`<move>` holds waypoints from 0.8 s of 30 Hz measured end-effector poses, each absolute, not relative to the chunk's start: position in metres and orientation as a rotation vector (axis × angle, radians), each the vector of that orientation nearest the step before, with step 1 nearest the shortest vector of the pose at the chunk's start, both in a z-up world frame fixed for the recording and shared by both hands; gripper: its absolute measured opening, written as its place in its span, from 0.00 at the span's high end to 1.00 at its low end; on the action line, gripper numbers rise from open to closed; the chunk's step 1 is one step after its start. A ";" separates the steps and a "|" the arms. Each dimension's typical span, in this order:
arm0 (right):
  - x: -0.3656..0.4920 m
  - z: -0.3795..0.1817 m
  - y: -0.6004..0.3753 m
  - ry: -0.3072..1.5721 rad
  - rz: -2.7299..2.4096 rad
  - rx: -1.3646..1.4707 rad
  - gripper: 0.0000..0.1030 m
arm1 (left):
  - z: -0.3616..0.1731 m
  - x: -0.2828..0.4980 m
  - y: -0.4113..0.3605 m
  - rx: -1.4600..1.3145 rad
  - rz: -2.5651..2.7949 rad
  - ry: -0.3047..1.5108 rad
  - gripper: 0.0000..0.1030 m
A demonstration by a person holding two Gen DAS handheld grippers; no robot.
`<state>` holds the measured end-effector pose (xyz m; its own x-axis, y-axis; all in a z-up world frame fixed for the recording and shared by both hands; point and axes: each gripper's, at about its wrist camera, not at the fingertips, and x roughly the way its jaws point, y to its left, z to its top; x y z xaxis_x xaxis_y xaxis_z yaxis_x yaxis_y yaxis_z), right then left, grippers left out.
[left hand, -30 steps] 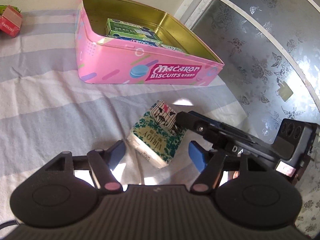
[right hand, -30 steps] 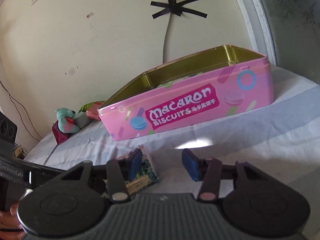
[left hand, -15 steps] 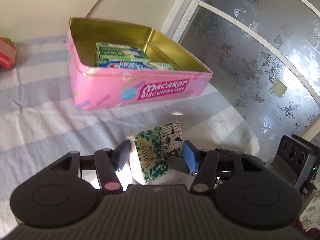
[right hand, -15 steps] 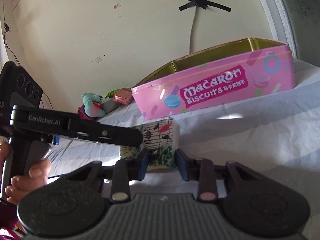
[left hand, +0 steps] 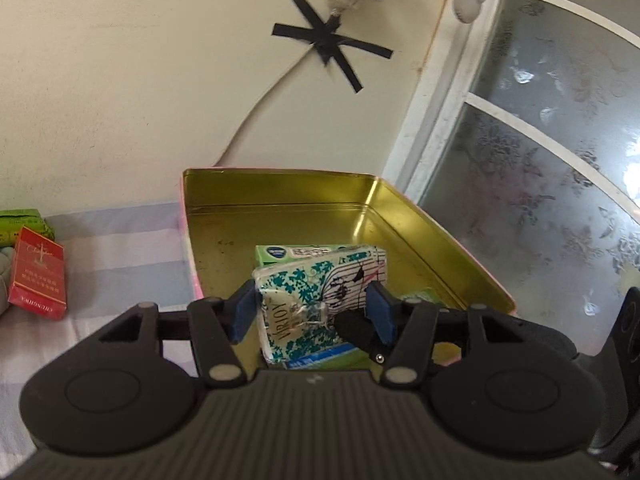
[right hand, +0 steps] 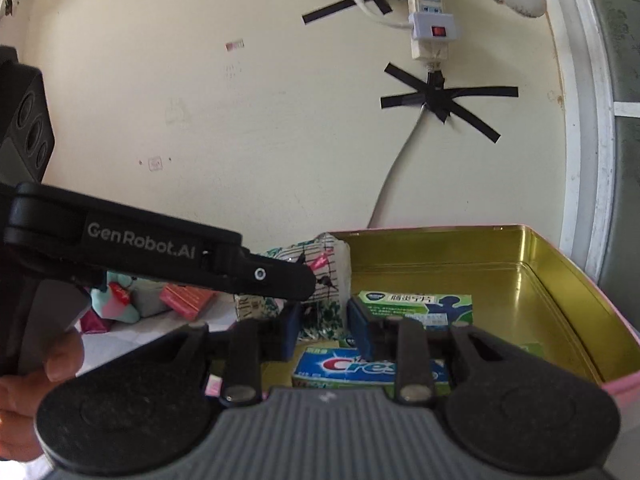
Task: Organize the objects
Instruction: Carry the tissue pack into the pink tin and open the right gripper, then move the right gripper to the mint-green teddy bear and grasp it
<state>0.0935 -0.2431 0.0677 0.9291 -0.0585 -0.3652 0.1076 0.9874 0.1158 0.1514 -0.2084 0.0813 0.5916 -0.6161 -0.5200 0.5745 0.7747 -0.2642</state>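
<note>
Between the blue pads of the left tongs (left hand: pixel 312 312) sits a tissue pack (left hand: pixel 316 300), clenched on both sides and held above the open tin (left hand: pixel 460 248). Its wrapper has a teal leaf print, a black-and-white striped panel and lettering that seems to read "VIRJOY". The right tongs (right hand: pixel 322 330) grasp the same pack lower down, their pads pressed to its edge; the black finger of the left tool, marked "GenRobot.AI", crosses in front of it in the right view.

Just beyond the pack, inside the tin, lies a green box (left hand: pixel 296 251) with Chinese print. Only the right view shows a "Crest" toothpaste box (right hand: pixel 368 368) under its tongs, and a power strip (right hand: pixel 430 20) on the wall.

The tin's gold floor beyond the boxes is bare up to the far wall, with its right rim close to the window frame.

Left of the left tongs, on the striped sheet (left hand: pixel 120 248), lies a red "CHUNGHWA" packet (left hand: pixel 37 274), well apart from the tin.
</note>
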 end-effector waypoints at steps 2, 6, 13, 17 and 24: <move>0.115 0.057 -0.242 0.405 -0.095 0.125 0.73 | 0.075 0.166 -0.210 -0.080 -0.668 0.650 0.42; 0.142 0.046 -0.243 0.447 -0.122 0.130 0.68 | 0.065 0.179 -0.213 -0.070 -0.609 0.662 0.40; 0.108 0.053 -0.246 0.364 -0.151 0.193 0.68 | 0.074 0.146 -0.199 -0.068 -0.609 0.577 0.38; 0.062 0.056 -0.243 0.305 -0.152 0.246 0.67 | 0.078 0.111 -0.180 -0.051 -0.595 0.502 0.33; 0.007 0.039 -0.211 0.329 -0.070 0.302 0.62 | 0.047 0.064 -0.136 0.063 -0.506 0.501 0.33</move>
